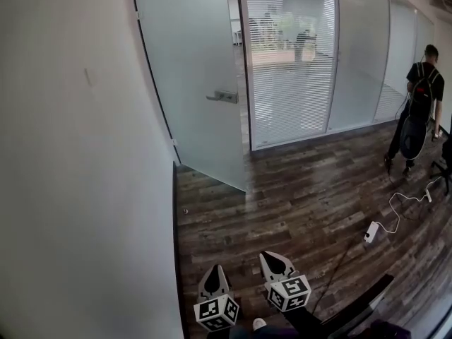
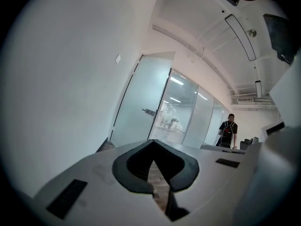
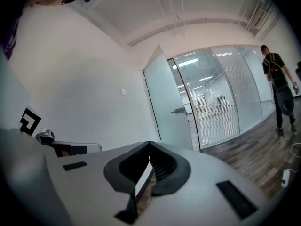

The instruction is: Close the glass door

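The frosted glass door (image 1: pixel 191 83) stands swung open from the white wall at the far left, and its metal handle (image 1: pixel 223 96) points right. Both gripper views show the door (image 2: pixel 141 102) (image 3: pixel 167 102) and handle (image 2: pixel 149 111) (image 3: pixel 178 110) ahead, some way off. My left gripper (image 1: pixel 214 268) and right gripper (image 1: pixel 272 256) sit side by side at the bottom of the head view, above the wood floor and well short of the door. Each gripper's jaws meet at the tip with nothing held (image 2: pixel 153 141) (image 3: pixel 149 143).
A white wall (image 1: pixel 70 189) fills the left side. A glass partition with blinds (image 1: pixel 289 62) runs right of the doorway. A person with a backpack (image 1: pixel 421 104) stands far right. A white power block with cable (image 1: pixel 371 232) lies on the floor. A dark chair part (image 1: pixel 357 306) sits bottom right.
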